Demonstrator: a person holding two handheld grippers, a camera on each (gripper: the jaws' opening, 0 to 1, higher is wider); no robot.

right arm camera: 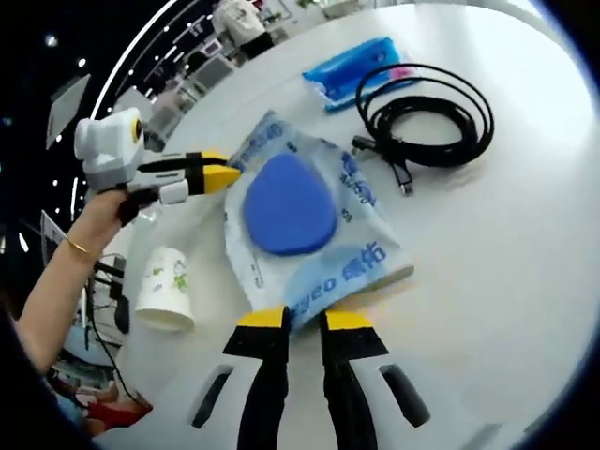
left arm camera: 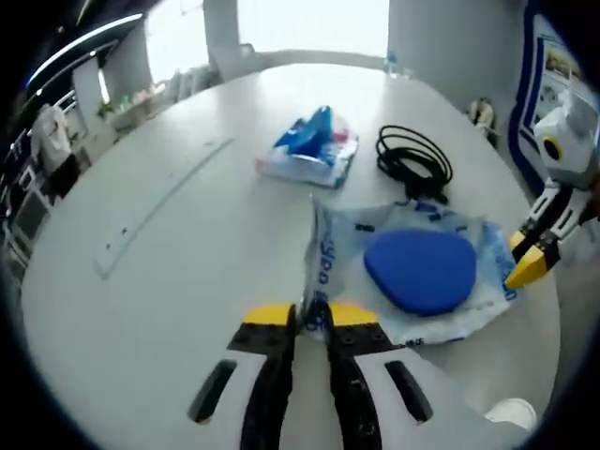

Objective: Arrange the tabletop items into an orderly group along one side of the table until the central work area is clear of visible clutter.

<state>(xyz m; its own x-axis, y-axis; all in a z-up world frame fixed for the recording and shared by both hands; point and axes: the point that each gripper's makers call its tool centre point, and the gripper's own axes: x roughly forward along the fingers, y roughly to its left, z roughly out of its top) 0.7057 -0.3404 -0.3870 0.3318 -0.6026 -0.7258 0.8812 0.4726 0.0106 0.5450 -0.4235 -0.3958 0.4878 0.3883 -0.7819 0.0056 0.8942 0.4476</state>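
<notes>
White table [left arm camera: 169,281], blue-pad plastic bag [left arm camera: 422,272]

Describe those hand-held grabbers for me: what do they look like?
Each tool has a pair of tongs: black jaws with yellow tips on a white body with dark slots, as on the left tongs and the right tongs. The person's hand grips a white handle, and a thin gold bracelet sits on the wrist.

Two close, seemingly opposed downward views over the table [left arm camera: 169,281], sharing the plastic packet [left arm camera: 412,272].
</notes>
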